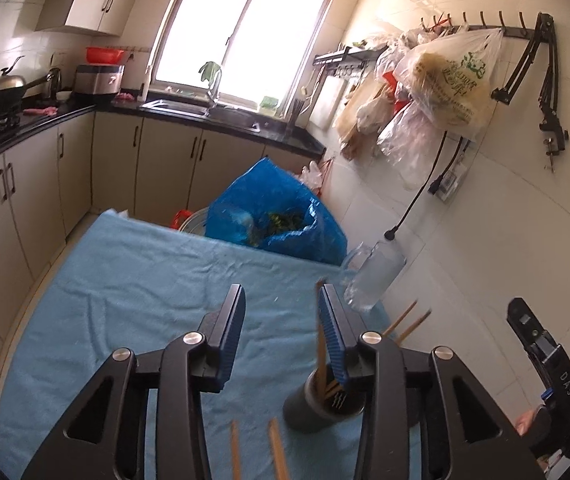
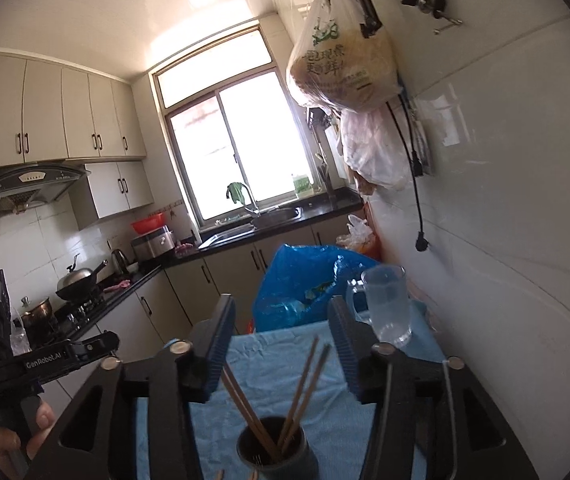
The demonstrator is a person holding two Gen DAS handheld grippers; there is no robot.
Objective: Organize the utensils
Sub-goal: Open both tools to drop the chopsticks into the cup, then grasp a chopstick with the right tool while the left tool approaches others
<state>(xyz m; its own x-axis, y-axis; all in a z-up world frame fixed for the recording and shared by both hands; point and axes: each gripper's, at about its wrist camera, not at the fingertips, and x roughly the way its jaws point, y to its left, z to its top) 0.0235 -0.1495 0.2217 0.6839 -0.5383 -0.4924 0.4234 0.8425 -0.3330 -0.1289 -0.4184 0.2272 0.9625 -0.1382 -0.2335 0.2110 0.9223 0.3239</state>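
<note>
Blue cloth (image 1: 133, 288) spread across the table, filling the lower half of both views, crumpled blue bag (image 1: 281, 212) at its far edge and a clear glass mug (image 2: 389, 304) standing by the white tiled wall. Left gripper (image 1: 281, 320) over the cloth, jaws apart, nothing pressed between the pads; a chopstick runs just along its right finger. Right gripper (image 2: 281, 344) released too, jaws wide, empty. Dark holder cup (image 2: 273, 450) stands upright on the cloth, right below the right gripper. Chopsticks (image 2: 305, 384) stand in that cup, leaning apart, their tips rising between the right jaws, touching neither pad. Two loose chopsticks (image 1: 257, 450) lie on the cloth left of the cup.
</note>
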